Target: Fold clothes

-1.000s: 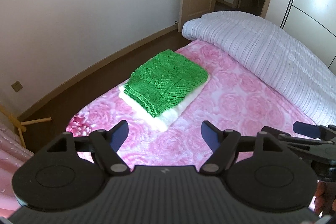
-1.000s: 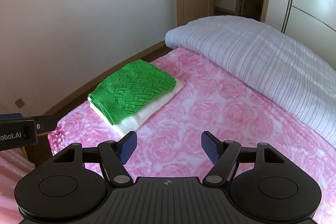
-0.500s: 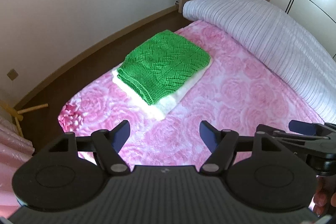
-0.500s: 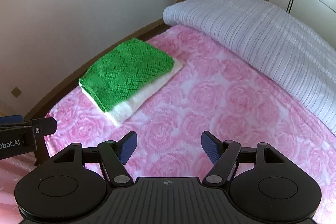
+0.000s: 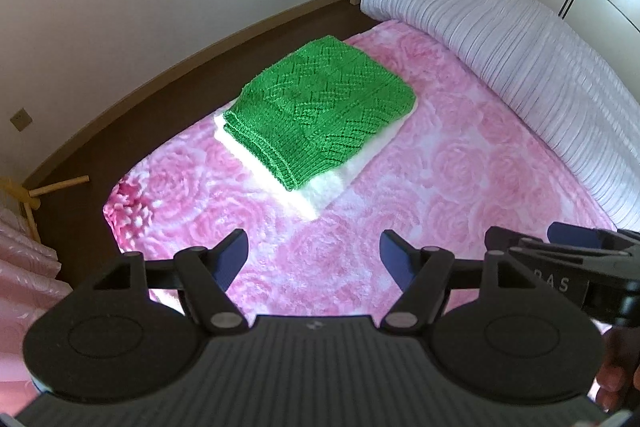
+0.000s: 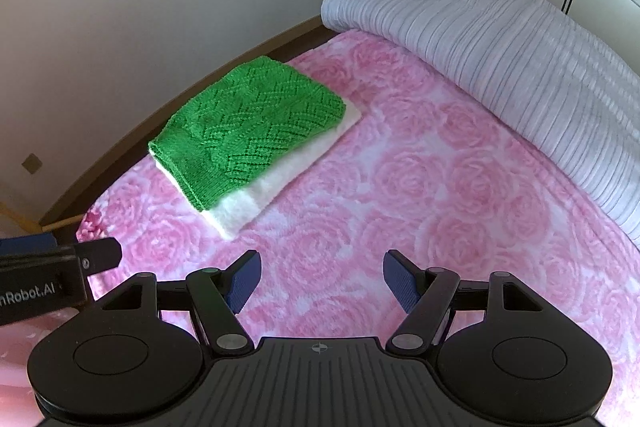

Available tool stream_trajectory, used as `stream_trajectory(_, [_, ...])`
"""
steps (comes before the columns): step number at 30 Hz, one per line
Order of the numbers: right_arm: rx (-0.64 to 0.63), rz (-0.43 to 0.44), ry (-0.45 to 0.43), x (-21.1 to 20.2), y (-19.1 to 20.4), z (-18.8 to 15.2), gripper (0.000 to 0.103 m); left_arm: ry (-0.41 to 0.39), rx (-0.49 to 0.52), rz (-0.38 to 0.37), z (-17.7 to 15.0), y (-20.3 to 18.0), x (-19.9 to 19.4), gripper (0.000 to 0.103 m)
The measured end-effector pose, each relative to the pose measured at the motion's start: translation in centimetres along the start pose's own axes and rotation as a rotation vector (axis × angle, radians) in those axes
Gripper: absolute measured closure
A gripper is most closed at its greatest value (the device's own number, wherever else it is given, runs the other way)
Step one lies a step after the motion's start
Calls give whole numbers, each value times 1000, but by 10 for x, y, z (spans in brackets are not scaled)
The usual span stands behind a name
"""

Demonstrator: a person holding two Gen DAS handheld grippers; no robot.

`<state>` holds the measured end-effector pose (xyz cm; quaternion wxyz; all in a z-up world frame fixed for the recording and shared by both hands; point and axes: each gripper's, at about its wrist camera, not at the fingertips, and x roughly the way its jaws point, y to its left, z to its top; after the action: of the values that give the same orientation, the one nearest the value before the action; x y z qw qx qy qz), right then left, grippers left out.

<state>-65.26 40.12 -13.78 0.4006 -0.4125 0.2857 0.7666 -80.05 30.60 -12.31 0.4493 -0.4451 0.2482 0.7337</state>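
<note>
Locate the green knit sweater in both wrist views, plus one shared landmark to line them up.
Left wrist: green knit sweater sits just above centre, folded on the white garment.
Right wrist: green knit sweater sits left of centre, on the same white garment.
Shared landmark: the rolled lavender duvet, upper right in both.

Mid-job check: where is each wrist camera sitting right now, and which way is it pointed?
Left wrist: on the left gripper, above the bed's near edge, facing the green knit; right gripper and a hand show at right.
Right wrist: on the right gripper, facing the same way over the pink blanket; left gripper shows at left.
Shared: green knit on the white garment, pale duvet.
</note>
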Motion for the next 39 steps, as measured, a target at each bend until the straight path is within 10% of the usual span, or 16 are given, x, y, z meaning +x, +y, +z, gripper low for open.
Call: stream_trajectory(39, [5,7,50,52,16,44,32,29,18,30,31,14,51,36])
